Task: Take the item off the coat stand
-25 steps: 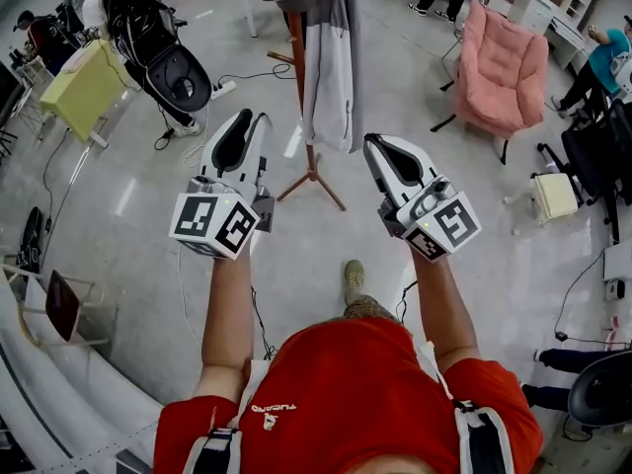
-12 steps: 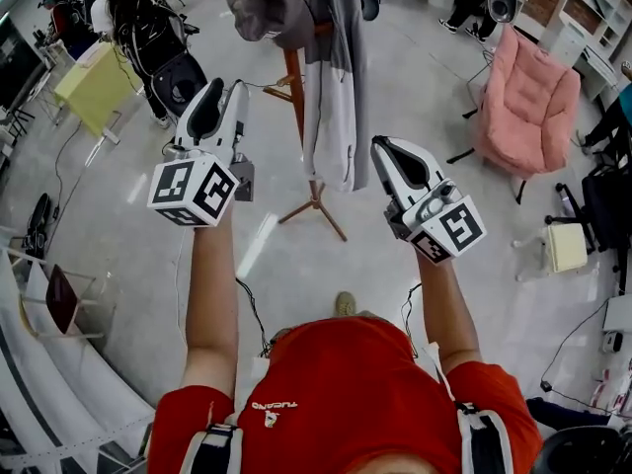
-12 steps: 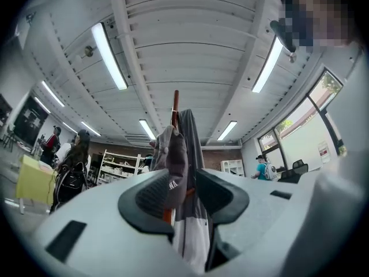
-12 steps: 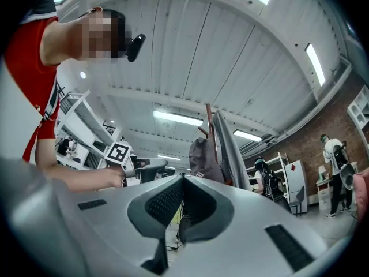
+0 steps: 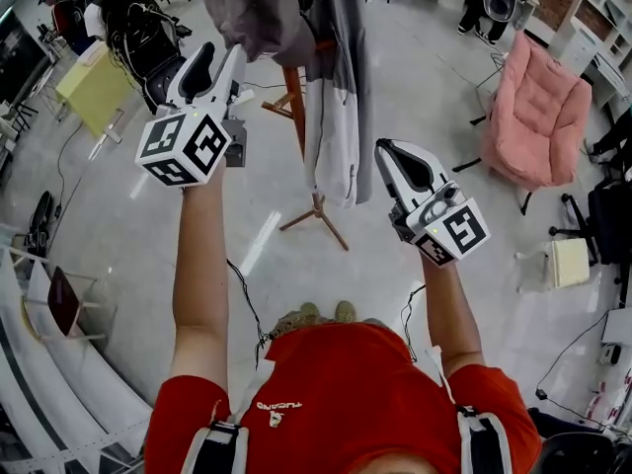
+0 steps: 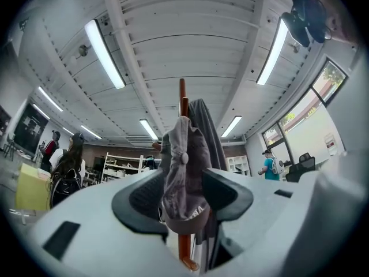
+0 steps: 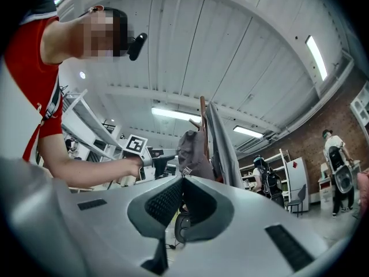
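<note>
The left fingers stand wide apart, having just been opening, and grip nothing. The grey cap shows in the gap between them, ahead of the pads and not pressed by them. In the head view the left gripper is held high, with the cap just at its 1 o'clock, hanging on the stand. The right fingers meet at their tips, empty. The right gripper is lower, with a grey jacket at its 11 o'clock on the same stand.
</note>
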A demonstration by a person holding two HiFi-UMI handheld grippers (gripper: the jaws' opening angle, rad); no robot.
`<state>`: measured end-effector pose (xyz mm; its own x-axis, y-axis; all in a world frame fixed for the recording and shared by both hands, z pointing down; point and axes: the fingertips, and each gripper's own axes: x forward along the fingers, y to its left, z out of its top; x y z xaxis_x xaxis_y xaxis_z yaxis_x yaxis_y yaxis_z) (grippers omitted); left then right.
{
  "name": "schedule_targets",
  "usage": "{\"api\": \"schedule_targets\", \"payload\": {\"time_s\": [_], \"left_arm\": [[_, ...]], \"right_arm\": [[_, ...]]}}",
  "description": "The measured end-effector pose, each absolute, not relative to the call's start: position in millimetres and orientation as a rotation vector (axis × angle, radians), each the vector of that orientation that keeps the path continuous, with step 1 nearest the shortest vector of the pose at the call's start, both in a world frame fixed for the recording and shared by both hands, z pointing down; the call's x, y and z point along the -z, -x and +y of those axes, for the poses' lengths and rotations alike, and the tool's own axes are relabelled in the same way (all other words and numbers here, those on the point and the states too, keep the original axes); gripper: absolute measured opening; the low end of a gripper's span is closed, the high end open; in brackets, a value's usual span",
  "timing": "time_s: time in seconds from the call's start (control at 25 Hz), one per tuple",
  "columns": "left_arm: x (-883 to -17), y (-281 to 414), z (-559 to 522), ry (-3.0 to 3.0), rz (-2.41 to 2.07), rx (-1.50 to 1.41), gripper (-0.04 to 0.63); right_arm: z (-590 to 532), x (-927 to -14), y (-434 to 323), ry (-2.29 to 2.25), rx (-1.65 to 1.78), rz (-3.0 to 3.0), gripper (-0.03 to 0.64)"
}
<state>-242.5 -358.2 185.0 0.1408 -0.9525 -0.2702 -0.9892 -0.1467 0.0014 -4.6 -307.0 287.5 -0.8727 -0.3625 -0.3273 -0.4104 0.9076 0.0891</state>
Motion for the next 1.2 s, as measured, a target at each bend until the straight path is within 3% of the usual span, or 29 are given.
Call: {"api": "schedule_targets", "payload": {"time_s": [0.4, 0.44, 0.56, 0.6, 1.2], "left_arm": [[-165, 245, -412, 2.285, 1.863, -0.280, 0.227], [-163, 246, -416, 2.279, 1.869, -0.276, 0.212], [-155, 249, -419, 2.262, 1.883, -0.310, 0.045], [-151, 249, -418, 2.262, 1.881, -0.332, 0.032], [-76, 253, -363, 2.187, 1.800, -0.515, 0.026]], "right_arm": [[-320, -284, 3, 0.690, -0.245, 2.745, 0.025], [-320, -284, 2, 0.700, -0.246, 2.744, 0.025], [-323, -285, -2, 0.730, -0.247, 2.739, 0.025], [-324, -286, -4, 0.739, -0.247, 2.737, 0.025], [-322, -279, 5, 0.688, -0.244, 2.717, 0.025]]}}
